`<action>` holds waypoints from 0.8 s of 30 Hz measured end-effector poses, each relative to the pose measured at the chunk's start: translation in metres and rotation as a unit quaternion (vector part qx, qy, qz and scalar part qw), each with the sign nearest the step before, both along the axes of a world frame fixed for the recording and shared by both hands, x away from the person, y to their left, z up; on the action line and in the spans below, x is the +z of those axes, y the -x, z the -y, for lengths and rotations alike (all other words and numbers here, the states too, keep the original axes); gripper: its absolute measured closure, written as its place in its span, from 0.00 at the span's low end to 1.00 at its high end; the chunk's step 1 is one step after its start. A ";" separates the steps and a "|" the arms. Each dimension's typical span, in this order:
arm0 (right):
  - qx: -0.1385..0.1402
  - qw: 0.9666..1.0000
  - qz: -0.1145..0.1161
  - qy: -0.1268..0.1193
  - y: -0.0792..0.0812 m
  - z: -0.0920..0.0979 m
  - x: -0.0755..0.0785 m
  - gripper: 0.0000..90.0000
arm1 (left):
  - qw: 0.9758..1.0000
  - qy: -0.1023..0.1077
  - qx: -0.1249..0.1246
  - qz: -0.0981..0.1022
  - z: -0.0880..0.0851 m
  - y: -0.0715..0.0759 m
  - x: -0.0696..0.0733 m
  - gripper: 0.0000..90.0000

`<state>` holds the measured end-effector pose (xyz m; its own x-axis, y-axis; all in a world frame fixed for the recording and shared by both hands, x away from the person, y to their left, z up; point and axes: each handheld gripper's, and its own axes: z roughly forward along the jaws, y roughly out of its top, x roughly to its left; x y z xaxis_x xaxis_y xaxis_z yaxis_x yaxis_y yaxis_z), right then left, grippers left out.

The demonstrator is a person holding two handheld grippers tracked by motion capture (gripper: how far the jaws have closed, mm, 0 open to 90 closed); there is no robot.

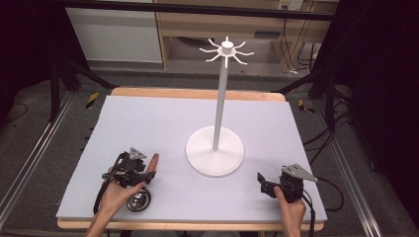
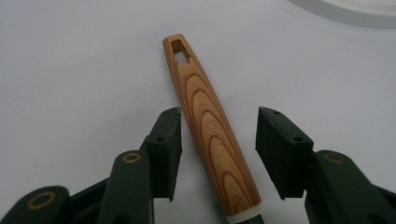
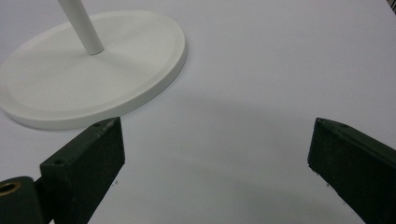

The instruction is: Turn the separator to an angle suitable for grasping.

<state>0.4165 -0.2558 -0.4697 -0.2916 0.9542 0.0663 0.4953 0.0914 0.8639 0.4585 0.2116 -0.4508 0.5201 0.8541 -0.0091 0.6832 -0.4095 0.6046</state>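
The striped wooden ladle handle (image 2: pixel 211 128) lies flat on the pale lilac surface (image 1: pixel 163 121), on the near-left side of the round white hook stand (image 1: pixel 215 150), its long axis running between the spread jaws of the left tool (image 2: pixel 218 151). The right tool (image 3: pixel 215 165), agape and empty, rests near-right of the stand.

The person's forearms are bare, with no sleeve showing at the near edge. Each hand carries a black gripper: the left gripper (image 1: pixel 129 170) and the right gripper (image 1: pixel 281 185) are each topped by a grey three-cornered plate, and black cables trail back from both. Their jaws are flat, matt black blocks (small screw holes dot them), hinged on arms with brass-coloured pivot rings.
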 end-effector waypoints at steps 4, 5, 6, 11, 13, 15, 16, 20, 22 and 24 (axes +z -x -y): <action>0.000 1.000 -0.003 -0.002 0.000 0.000 0.000 0.05 | 1.000 -0.007 0.002 -0.008 0.000 -0.001 -0.004 0.58; 0.000 1.000 -0.004 -0.003 0.000 0.000 0.000 0.05 | 1.000 -0.011 0.003 -0.010 0.001 -0.001 -0.005 0.58; 0.000 1.000 -0.004 -0.001 0.000 -0.001 -0.001 0.05 | 1.000 -0.008 0.005 -0.011 0.001 -0.001 -0.007 0.59; 0.003 1.000 -0.007 0.002 0.000 -0.001 -0.001 0.05 | 1.000 -0.012 0.005 -0.020 0.003 -0.002 -0.011 0.62; 0.003 1.000 -0.008 0.002 -0.001 -0.001 -0.001 0.05 | 1.000 -0.013 0.006 -0.019 0.003 -0.002 -0.011 0.62; 0.003 1.000 -0.007 0.004 -0.001 -0.001 -0.002 0.05 | 1.000 -0.016 0.006 -0.018 0.004 -0.002 -0.011 0.62; 0.003 1.000 -0.007 0.004 -0.001 -0.001 -0.002 0.05 | 1.000 -0.017 0.006 -0.018 0.004 -0.002 -0.011 0.63; 0.003 1.000 -0.010 0.003 -0.001 -0.002 -0.002 0.05 | 1.000 -0.015 0.008 -0.022 0.004 -0.002 -0.011 0.63; 0.004 1.000 -0.010 0.002 -0.001 -0.002 -0.002 0.05 | 0.999 -0.021 0.006 -0.025 0.004 -0.002 -0.010 0.64; 0.004 1.000 -0.011 0.001 0.000 -0.002 -0.001 0.05 | 0.999 -0.025 0.003 -0.031 0.004 -0.002 -0.009 0.65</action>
